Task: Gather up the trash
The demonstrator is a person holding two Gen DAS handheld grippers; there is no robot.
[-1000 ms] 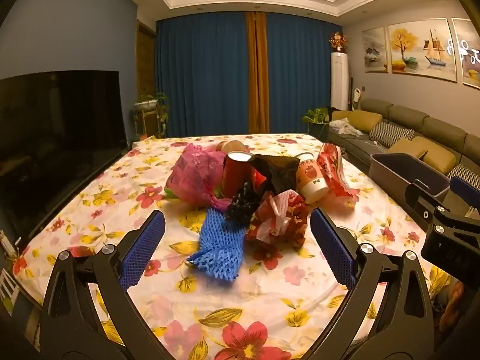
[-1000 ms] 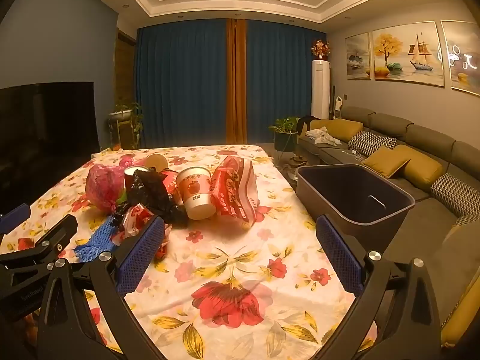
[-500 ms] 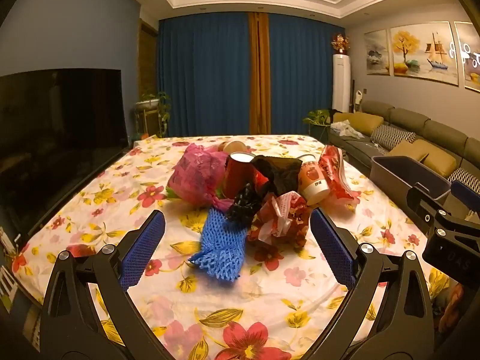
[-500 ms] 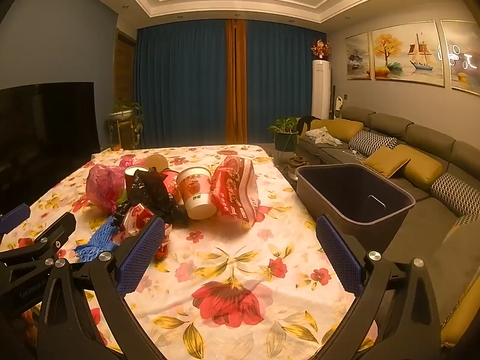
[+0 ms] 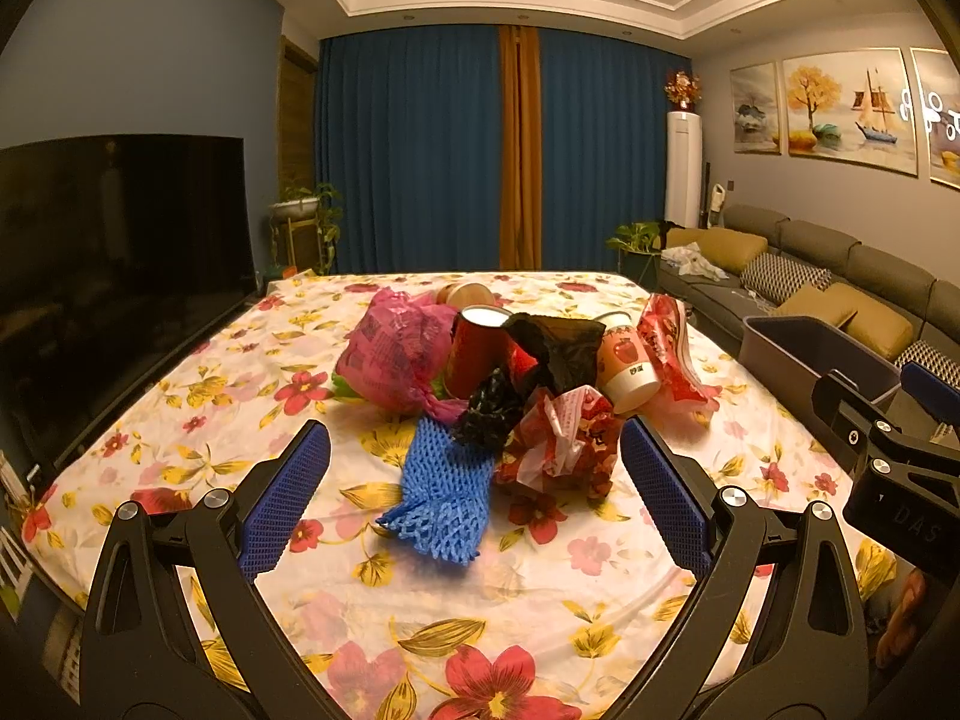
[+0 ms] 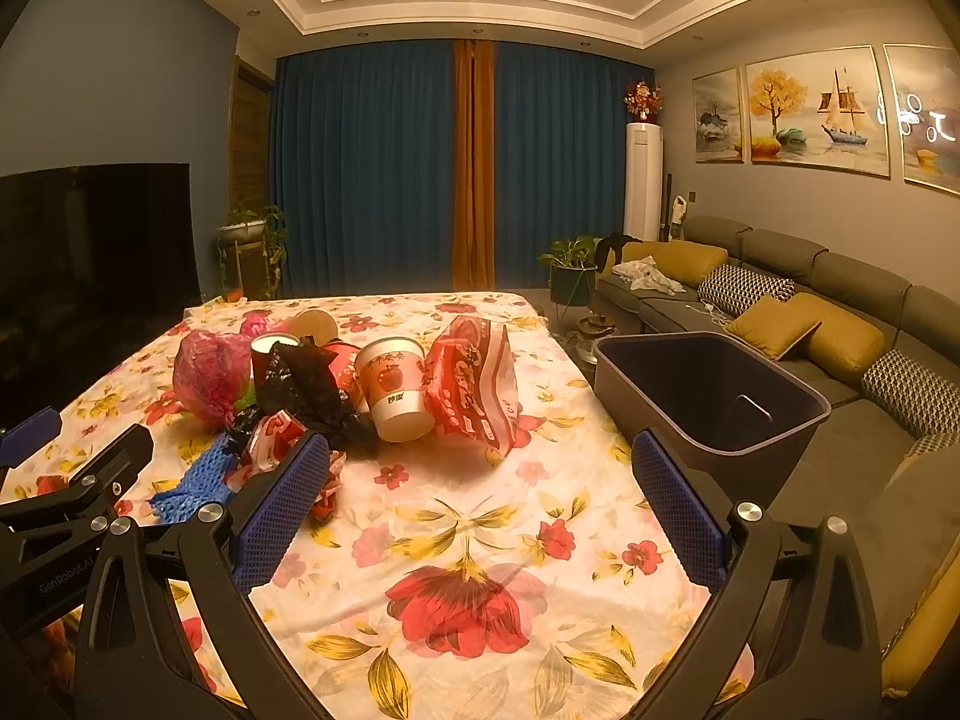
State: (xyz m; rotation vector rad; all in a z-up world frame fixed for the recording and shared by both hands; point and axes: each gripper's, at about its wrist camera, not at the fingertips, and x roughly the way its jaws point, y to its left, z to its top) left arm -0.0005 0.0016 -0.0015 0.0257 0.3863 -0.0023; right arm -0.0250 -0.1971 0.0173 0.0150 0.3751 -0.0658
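while trash pile [image 5: 498, 372] sits untouched, both hand-held grippers [image 5: 474, 492] [image 6: 480, 504] wide open, empty

The left tongs [image 5: 474, 483] hang wide apart and empty above a worktop [image 5: 180, 420] covered in a floral cloth. Ahead lies a heap of trash: a blue foam net [image 5: 441, 495] nearest, a crumpled red and white wrapper [image 5: 564, 441] just beside it, a pink bag [image 5: 393, 354], a red cup [image 5: 474, 351], a black bag [image 5: 555, 348] and a tipped paper cup [image 5: 627, 366]. A dark bin [image 5: 804, 354] stands off the worktop's right edge. The right tongs [image 5: 888, 432] show at far right.
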